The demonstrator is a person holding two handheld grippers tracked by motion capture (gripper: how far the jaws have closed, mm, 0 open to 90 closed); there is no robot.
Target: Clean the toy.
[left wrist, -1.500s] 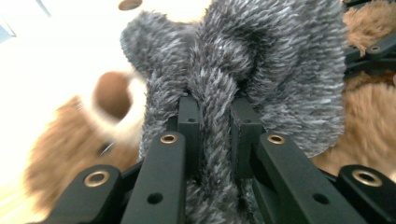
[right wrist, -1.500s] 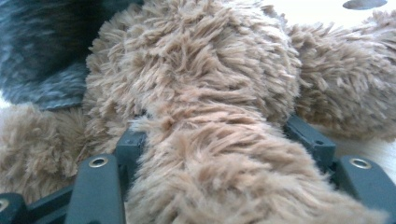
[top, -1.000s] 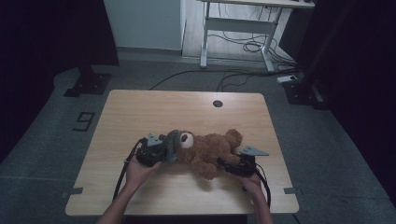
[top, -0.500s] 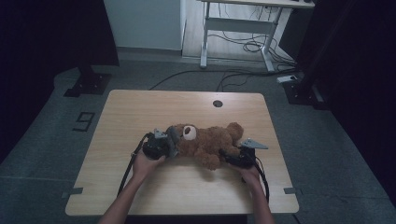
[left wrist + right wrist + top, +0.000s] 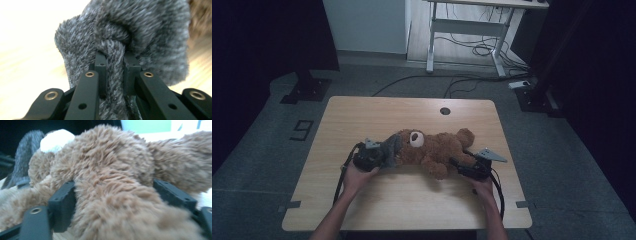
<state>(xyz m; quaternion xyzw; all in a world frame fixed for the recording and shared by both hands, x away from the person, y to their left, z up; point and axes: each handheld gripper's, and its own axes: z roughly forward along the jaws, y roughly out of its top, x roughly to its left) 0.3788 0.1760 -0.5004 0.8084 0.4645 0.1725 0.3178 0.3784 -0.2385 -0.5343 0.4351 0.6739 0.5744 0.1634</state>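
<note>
A brown teddy bear [image 5: 437,147] lies on its back across the wooden table [image 5: 377,112], head to the left. A grey fuzzy cloth [image 5: 389,148] sits against its head. My left gripper [image 5: 381,156] is shut on a fold of that grey cloth [image 5: 140,30], which is pinched between the jaws of the left gripper [image 5: 115,56]. My right gripper [image 5: 457,164] is at the bear's lower end. Its jaws have just been opening and now stand wide on either side of a brown furry leg [image 5: 112,205], with the right gripper [image 5: 115,192] astride it. The bear's white muzzle [image 5: 56,141] shows beyond.
A round cable hole [image 5: 445,110] sits near the table's far edge. Behind the table stand a white desk frame [image 5: 462,30] with cables on the floor and a dark stand base [image 5: 304,90] at the left. Bare tabletop lies in front of the bear.
The bear has shifted a little and now lies flatter across the table. My left gripper has slid slightly with the grey cloth. The right hand has stayed put.
</note>
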